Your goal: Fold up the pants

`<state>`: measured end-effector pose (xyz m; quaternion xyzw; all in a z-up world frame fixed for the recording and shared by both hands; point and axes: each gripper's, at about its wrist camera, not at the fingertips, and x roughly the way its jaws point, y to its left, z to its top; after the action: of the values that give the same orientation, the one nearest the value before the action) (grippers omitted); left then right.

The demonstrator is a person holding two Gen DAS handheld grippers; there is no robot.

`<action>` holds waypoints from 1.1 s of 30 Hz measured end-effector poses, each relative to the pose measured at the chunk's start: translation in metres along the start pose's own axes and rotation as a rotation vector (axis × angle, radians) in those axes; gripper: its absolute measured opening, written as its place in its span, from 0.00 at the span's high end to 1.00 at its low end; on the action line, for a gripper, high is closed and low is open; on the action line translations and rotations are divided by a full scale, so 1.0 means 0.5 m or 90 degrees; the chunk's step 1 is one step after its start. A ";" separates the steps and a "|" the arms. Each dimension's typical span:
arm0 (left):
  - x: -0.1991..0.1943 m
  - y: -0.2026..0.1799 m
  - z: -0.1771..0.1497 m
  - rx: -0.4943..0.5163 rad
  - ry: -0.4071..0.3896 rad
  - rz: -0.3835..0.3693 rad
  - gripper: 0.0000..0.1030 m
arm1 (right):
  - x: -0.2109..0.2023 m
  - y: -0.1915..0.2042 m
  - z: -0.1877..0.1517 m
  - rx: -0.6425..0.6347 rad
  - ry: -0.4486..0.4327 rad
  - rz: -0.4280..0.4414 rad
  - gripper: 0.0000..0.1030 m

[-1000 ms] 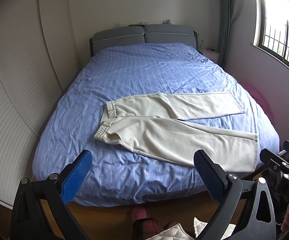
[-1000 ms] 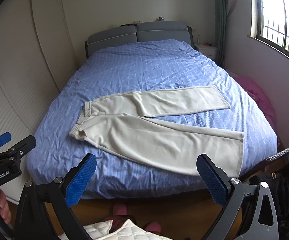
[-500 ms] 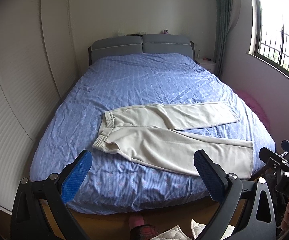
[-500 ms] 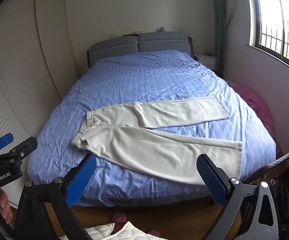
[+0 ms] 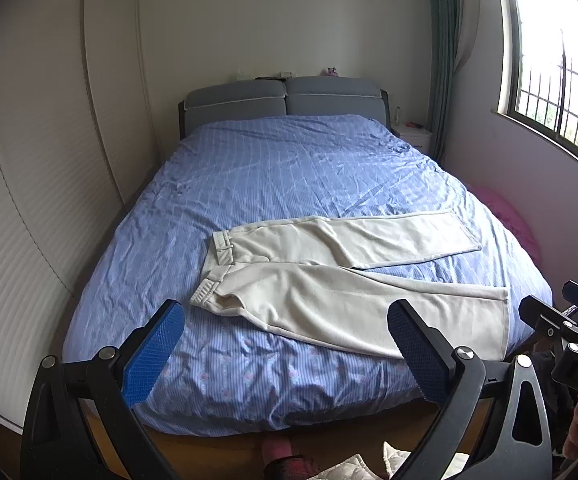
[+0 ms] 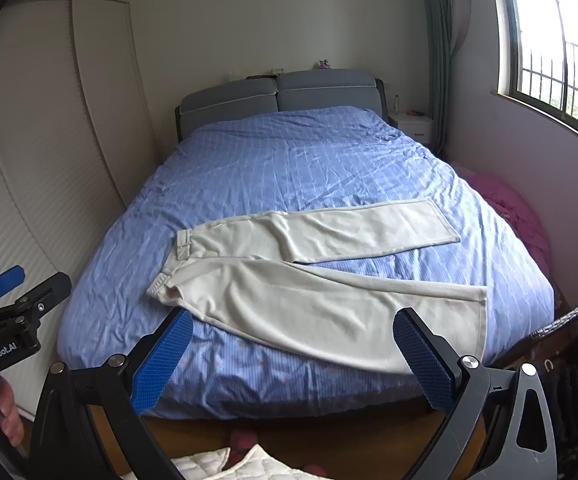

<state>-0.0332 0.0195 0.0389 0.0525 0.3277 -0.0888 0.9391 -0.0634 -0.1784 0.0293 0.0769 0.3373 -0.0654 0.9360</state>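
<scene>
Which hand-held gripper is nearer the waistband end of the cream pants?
Left. The left hand-held gripper is open in front of the bed, nearer the cream pants' waistband; the right hand-held gripper, also open, sits further toward the leg hems.

Left wrist: from bed foot, facing headboard, well back | Right wrist: same, alongside | Shared: whole bed

blue checked bedspread, grey headboard, white nightstand, pink heap, possibly cloth.
</scene>
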 end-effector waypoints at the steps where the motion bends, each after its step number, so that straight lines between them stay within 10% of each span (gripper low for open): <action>1: -0.001 0.000 0.000 0.000 0.000 0.000 0.00 | 0.001 0.000 0.001 0.000 0.001 0.001 0.01; 33: 0.094 0.061 0.011 -0.027 0.048 -0.018 0.00 | 0.093 0.046 0.010 -0.010 0.068 -0.005 0.01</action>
<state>0.0122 0.0423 0.0150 0.0311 0.3652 -0.0930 0.9258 -0.0207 -0.1600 0.0055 0.0711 0.3873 -0.0625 0.9171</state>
